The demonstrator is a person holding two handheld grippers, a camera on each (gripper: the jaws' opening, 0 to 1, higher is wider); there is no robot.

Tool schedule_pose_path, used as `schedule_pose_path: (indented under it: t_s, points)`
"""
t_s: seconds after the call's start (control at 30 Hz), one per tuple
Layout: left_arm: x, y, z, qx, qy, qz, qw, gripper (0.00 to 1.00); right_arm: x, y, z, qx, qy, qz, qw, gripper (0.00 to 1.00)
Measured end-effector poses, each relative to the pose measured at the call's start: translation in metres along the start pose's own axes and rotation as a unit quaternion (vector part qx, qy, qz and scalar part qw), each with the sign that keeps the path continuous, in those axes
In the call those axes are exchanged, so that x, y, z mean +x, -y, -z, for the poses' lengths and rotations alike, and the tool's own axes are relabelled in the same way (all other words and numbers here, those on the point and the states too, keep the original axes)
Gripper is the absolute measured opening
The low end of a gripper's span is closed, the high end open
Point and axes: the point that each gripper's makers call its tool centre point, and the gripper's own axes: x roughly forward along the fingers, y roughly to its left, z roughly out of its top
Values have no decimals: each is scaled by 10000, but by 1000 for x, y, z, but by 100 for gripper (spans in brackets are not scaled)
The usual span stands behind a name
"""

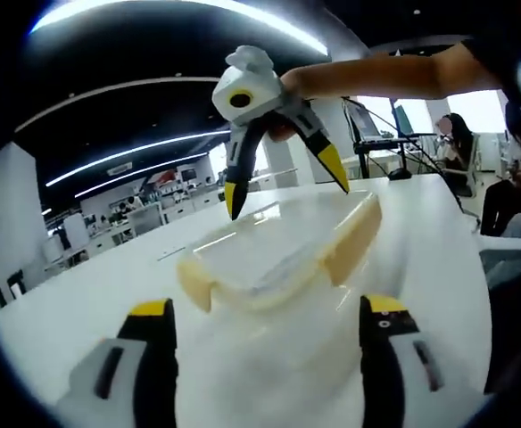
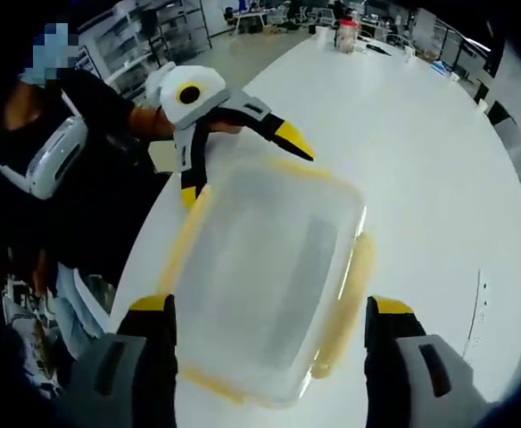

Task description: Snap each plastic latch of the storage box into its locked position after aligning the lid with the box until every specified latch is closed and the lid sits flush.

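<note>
A clear storage box point(image 1: 274, 254) with its lid on and pale yellow latches point(image 1: 354, 239) lies on the white table point(image 1: 421, 223). My left gripper point(image 1: 269, 308) is open, its jaws standing either side of the box's near end. The right gripper point(image 1: 285, 187) reaches in from above at the far end, open, its tips just over the rim. In the right gripper view the same box point(image 2: 260, 267) sits between the open jaws of my right gripper point(image 2: 271, 308). The left gripper point(image 2: 243, 169) is open at the opposite end. The side latch point(image 2: 354, 276) looks flared outward.
A laptop on a stand point(image 1: 376, 129) and a seated person point(image 1: 510, 178) are at the table's far right end. A jar point(image 2: 345, 31) stands far down the table. The table edge point(image 2: 140, 250) runs close beside the box, with the person holding the grippers point(image 2: 64, 152) beyond it.
</note>
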Motion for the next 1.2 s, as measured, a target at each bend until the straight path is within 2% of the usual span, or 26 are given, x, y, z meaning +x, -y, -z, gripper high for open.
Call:
schedule_pose_path:
  t_s: [0.07,0.2,0.33,0.43,0.57,0.67,1.07,1.2]
  points:
    - [3,4,0,17,56,40,10000,83,0,2,3,-13,-114,-7,9999,86]
    - [7,8,5,173,-20,47,9998,81,5,2,5,-62,-203,-65,9998,86]
    - [9,7,7,200,-45,-10,9998,78,6,3,2,-78,-215,-98,9997,86]
    - [13,4,12,371,-103,-134,9992,75,7,5,2,-73,-318,-152,9994,87]
    - [18,6,16,294,-50,-52,9995,76,8,8,1,-77,-407,-206,9989,88]
    - [18,4,17,388,-88,-116,9991,74,8,8,1,-66,-465,-246,9986,88]
    - [17,7,17,412,-69,-123,9991,75,10,5,3,-49,-613,-357,9975,89]
    - [20,-4,14,579,-20,-323,9978,81,12,1,3,11,-565,-442,9974,89]
